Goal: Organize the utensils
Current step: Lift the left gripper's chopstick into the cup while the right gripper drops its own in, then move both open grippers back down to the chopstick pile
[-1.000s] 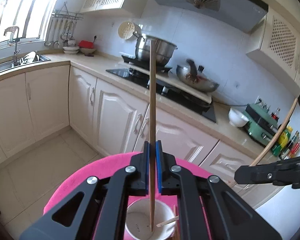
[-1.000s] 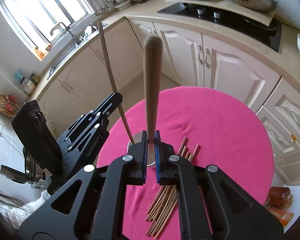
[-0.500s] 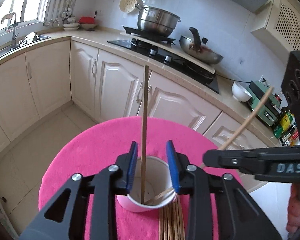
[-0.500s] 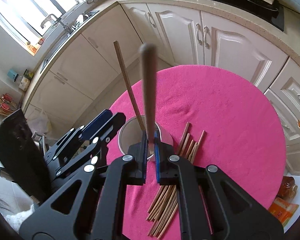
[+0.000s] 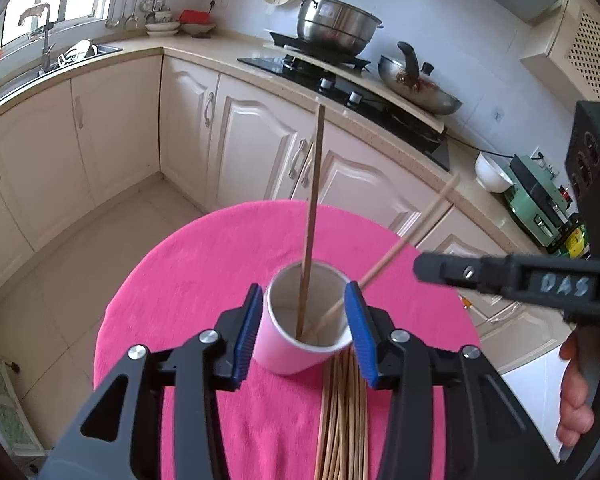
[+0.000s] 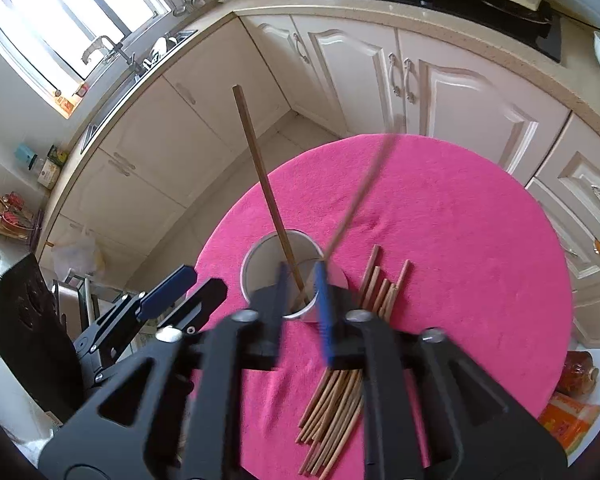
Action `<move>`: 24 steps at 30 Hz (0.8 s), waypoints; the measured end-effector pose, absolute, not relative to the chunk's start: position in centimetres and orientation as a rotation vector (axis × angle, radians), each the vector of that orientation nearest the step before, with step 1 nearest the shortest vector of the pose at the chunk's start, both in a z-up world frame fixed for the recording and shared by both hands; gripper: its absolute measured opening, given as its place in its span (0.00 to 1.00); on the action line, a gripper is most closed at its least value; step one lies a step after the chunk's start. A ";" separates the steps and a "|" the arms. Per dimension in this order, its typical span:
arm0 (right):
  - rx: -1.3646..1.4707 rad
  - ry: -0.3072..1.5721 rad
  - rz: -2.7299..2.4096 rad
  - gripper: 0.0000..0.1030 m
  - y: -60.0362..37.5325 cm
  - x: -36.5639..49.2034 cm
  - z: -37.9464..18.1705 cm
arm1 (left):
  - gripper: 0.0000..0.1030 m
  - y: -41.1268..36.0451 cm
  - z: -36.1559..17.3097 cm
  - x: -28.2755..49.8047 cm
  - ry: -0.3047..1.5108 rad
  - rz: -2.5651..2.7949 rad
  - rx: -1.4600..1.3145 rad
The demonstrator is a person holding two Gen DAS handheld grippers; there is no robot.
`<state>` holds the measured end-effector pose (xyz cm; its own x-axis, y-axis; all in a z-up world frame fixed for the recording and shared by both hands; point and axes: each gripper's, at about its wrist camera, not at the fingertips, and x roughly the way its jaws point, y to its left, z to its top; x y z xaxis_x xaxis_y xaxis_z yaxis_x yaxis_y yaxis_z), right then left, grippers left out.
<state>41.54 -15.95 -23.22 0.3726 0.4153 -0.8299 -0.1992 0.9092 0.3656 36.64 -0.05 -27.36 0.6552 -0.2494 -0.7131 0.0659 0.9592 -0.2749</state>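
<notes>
- Left tongs spread; jaws have just been opening. The white cup sits between the blue pads in the left wrist view, pads off it.
- Dark chopstick stands near upright in the cup, loose, nothing pinching it.
- Right tongs parted, jaws have just been opening. No grip visible; fingers motion-blurred.
- Pale chopstick leans out of the cup toward the right in the right wrist view, blurred, lower end at the cup rim beside the right blue pad. Contact with the pad: can't tell.
- Cup on a round tabletop covered with pink cloth, near the side closest to the cameras.
- Bundle of loose chopsticks lies flat on the cloth just beside the cup, partly under the right tongs.
- A person's hand holds the right tool's handle at the right edge of the left wrist view.
- Behind: cream cabinets, a steel pot on the hob.
</notes>
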 end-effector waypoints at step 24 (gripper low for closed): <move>0.044 1.355 0.192 0.44 -18.6 32.7 -37.5 | 0.41 -3.3 -35.2 32.2 1.156 -0.192 -0.119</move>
